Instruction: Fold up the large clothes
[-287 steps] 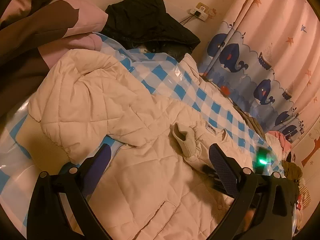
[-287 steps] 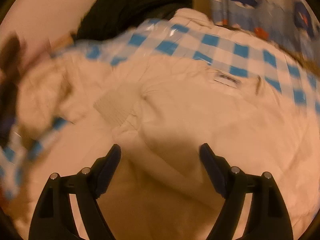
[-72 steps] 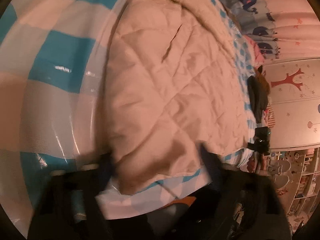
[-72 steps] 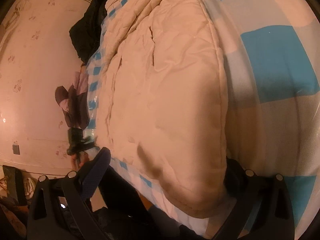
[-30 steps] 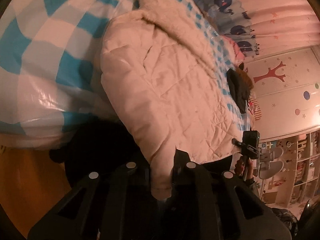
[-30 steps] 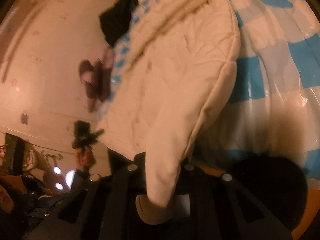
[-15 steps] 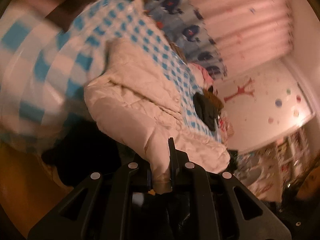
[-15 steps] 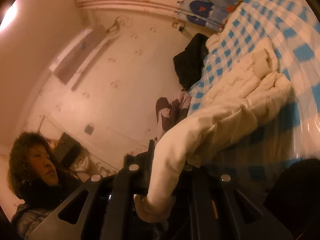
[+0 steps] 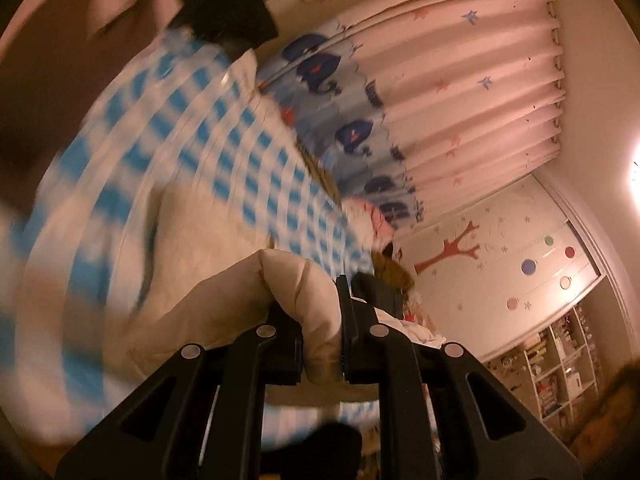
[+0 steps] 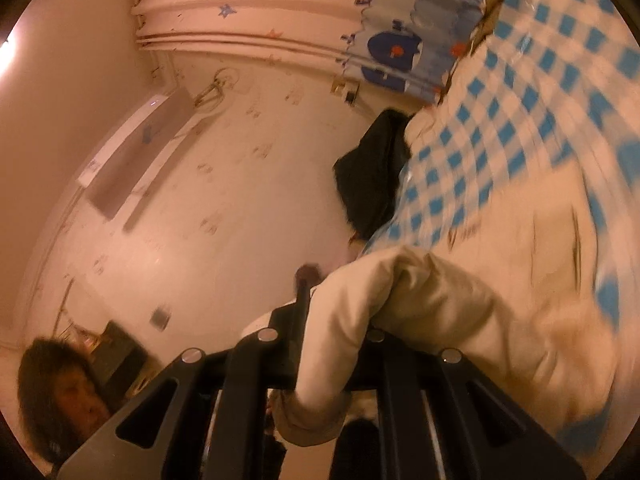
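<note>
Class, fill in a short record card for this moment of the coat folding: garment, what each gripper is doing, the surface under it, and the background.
garment: cream quilted coat
left gripper: shut on a fold of the coat
right gripper: shut on a coat edge
surface: blue-and-white checked cover, blurred
background: whale-print curtain; black garment by the wall

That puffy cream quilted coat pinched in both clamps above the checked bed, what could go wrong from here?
The cream quilted coat is held only by a thick hem bunched in the left gripper and the right gripper; the padding might slip out.

Most of the coat rests on the glossy blue-and-white checked cover, so pulling could drag or rumple it.

The black garment at the bed's far end may get buried.
</note>
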Demonstrator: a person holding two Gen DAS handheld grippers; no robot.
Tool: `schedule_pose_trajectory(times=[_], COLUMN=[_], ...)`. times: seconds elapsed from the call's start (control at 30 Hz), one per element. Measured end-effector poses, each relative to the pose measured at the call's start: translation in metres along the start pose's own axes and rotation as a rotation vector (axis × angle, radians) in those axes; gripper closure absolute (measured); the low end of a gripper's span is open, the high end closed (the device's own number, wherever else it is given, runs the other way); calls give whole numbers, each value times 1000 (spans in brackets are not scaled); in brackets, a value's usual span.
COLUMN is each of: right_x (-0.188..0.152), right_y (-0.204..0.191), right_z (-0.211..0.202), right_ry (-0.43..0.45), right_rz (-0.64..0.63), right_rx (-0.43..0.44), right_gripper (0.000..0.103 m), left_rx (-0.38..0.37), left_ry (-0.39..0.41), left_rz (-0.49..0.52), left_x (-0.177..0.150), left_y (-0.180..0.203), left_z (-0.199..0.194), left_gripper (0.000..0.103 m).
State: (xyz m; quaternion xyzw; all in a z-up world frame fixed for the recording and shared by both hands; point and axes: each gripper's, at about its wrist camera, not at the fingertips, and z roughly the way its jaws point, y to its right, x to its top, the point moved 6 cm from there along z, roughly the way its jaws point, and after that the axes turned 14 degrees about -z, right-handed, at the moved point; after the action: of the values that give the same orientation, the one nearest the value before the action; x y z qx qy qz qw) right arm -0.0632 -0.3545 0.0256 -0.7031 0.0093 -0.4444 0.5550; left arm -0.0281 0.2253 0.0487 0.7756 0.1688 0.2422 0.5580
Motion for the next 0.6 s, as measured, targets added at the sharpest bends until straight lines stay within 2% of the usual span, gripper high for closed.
schedule_pose_trajectory(times=[0.1,0.17,0.27,0.37,0.43,0.5,0.57,0.6], right_x=[31,47,43,15,6,7,10,12], right_y=[40,87,163,239,258,260,257,254], right_z=[27,51,76,95,97,94,91,88], right_ry=[20,22,-10,-91,-84,-68,-70,-69], right_rz=[39,95,198,325,368,385,382,381], right_rx=[-75,-160,-301,-430,-421,-385,-358,-358], right_gripper=[91,91,90,89,89,87,83,79], left_rx=[14,31,120,270,312,275,231,221], left_ry=[34,48,63,27,5,2,25,65], left_rz=[-47,-82,-161,-279,-365,-407,-414,-410], left_x=[54,79,112,126,127,131,142,149], left_y=[-3,-16,-64,-133,-165,-170,-158,-149], left_z=[54,85,147,201,217,219,211,203], left_gripper=[91,91,88,81,79,74,54,47])
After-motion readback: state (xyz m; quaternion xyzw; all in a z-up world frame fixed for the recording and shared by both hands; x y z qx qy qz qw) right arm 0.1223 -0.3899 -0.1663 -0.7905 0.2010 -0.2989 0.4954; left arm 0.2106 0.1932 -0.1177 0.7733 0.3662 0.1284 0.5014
